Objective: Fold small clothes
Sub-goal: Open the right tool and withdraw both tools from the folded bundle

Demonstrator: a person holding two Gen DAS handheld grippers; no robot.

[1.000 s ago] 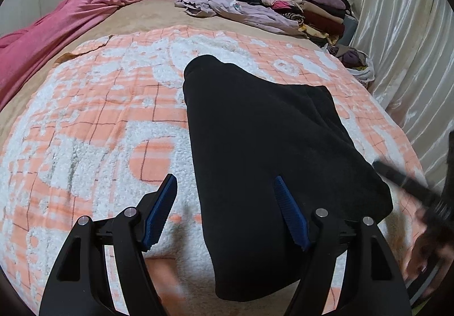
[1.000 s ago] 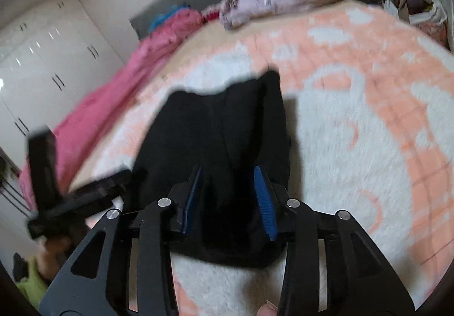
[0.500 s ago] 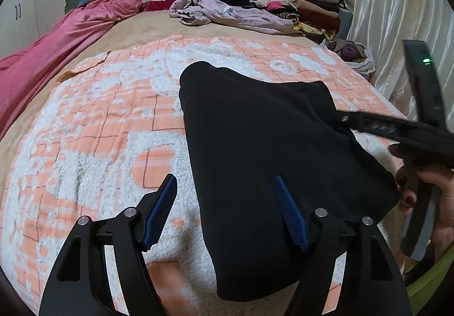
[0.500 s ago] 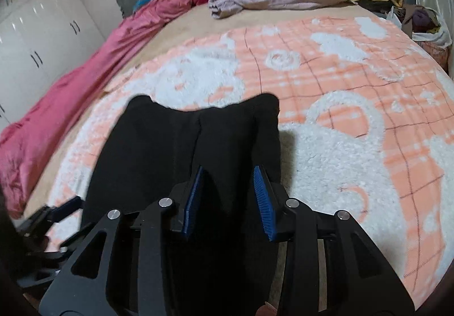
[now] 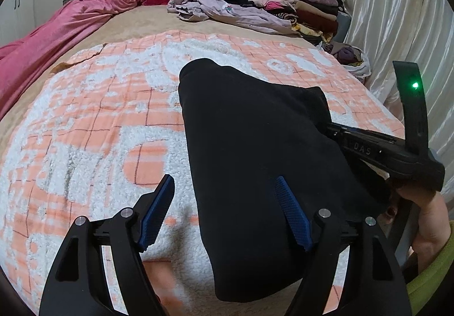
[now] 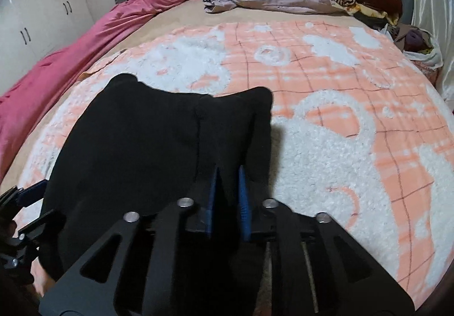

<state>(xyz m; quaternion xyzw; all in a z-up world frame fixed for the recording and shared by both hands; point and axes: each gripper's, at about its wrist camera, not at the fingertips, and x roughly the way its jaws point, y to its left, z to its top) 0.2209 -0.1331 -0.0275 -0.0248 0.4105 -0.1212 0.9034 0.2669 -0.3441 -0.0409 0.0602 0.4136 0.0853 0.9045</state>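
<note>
A black garment [image 5: 255,151] lies folded on the orange and white blanket [image 5: 99,123] of a bed. My left gripper [image 5: 227,202] is open just above its near left edge, one finger over the blanket and one over the cloth. My right gripper [image 6: 228,188] is shut on the garment's near right edge [image 6: 227,145]. It also shows in the left wrist view [image 5: 369,145], at the garment's right side. The garment fills the lower left of the right wrist view [image 6: 136,145].
A pink duvet [image 5: 56,32] runs along the bed's left side. Loose lilac clothes [image 5: 227,9] and a stack of folded clothes [image 5: 298,4] lie at the head end. A white curtain [image 5: 397,18] hangs on the right. White wardrobes [image 6: 34,9] stand on the left.
My right gripper has closed from half open onto the garment's right edge and steadied there. My left gripper has stayed open in about the same place.
</note>
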